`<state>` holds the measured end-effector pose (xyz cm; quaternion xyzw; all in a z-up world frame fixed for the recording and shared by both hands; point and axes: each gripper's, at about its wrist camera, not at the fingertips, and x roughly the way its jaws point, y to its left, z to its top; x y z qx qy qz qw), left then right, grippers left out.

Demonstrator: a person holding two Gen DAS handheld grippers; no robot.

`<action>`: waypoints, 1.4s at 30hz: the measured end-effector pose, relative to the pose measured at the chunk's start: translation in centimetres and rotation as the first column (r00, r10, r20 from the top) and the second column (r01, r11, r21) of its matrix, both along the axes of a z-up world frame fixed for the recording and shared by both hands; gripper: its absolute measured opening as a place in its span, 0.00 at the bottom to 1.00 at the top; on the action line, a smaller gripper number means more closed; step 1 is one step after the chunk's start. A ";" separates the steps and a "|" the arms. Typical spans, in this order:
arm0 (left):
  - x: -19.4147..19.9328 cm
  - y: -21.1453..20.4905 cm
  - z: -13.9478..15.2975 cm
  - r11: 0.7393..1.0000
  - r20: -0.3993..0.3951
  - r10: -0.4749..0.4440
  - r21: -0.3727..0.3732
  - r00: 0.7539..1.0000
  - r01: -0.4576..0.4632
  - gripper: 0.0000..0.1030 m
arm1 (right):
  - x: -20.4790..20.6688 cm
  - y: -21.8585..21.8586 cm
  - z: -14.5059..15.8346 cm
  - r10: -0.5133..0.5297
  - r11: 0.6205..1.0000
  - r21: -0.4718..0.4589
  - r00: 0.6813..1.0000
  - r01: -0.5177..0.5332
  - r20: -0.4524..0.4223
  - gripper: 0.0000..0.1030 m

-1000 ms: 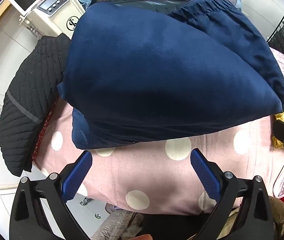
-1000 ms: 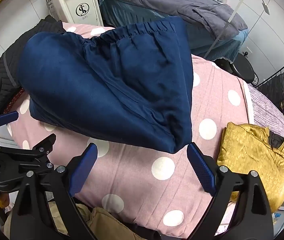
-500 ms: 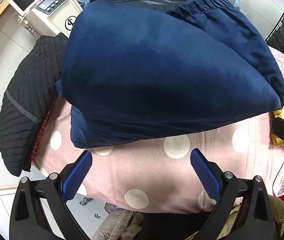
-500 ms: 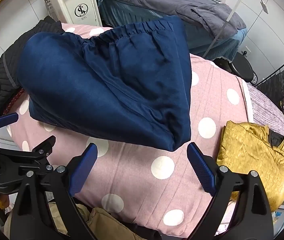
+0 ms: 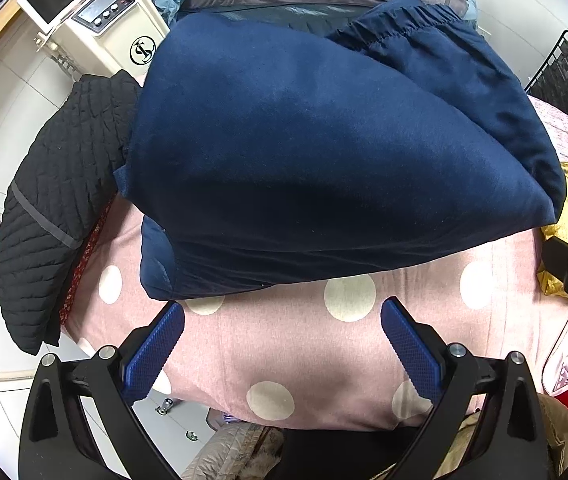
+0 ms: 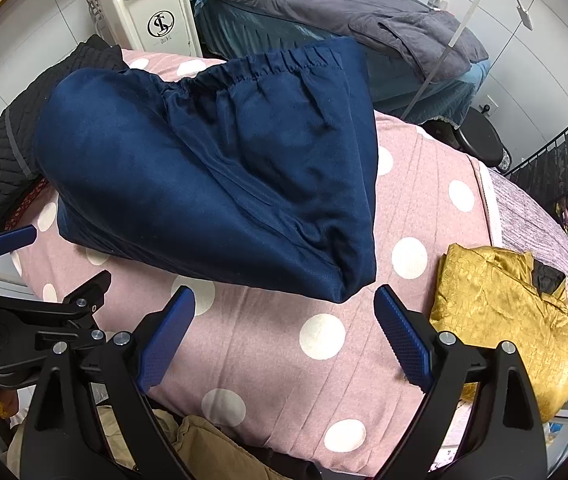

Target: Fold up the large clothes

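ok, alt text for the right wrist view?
A folded navy blue velvety garment with an elastic waistband lies on a pink polka-dot bedsheet, just beyond the open right gripper, which holds nothing. A crumpled gold satin garment lies to the right.

Two fisheye wrist cameras look forward and down over a pink polka-dot bedspread, each framed at the bottom by its own blue-padded fingers. The left view sits close above the folded navy garment, which fills most of its frame. The right view stands farther right and takes in more bed, with a gold garment at its right. Both share the navy garment, the black quilted jacket at left and the white machine at the far side.
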<state>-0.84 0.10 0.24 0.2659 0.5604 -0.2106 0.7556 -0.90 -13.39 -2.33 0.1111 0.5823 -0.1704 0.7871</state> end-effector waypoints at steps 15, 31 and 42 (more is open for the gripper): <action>0.2 -0.5 -0.1 1.000 -0.001 0.008 0.003 1.000 -0.008 0.94 | 0.0 0.1 -0.1 0.001 1.000 0.003 1.000 -0.001 -0.002 0.87; 0.3 0.1 0.1 1.000 0.000 0.012 0.005 1.000 -0.012 0.94 | 0.1 0.1 -0.3 0.005 1.000 0.008 1.000 -0.005 -0.004 0.87; 0.3 0.4 0.2 1.000 0.002 0.011 0.006 1.000 -0.011 0.94 | 0.1 0.1 -0.4 0.009 1.000 0.008 1.000 -0.009 -0.006 0.87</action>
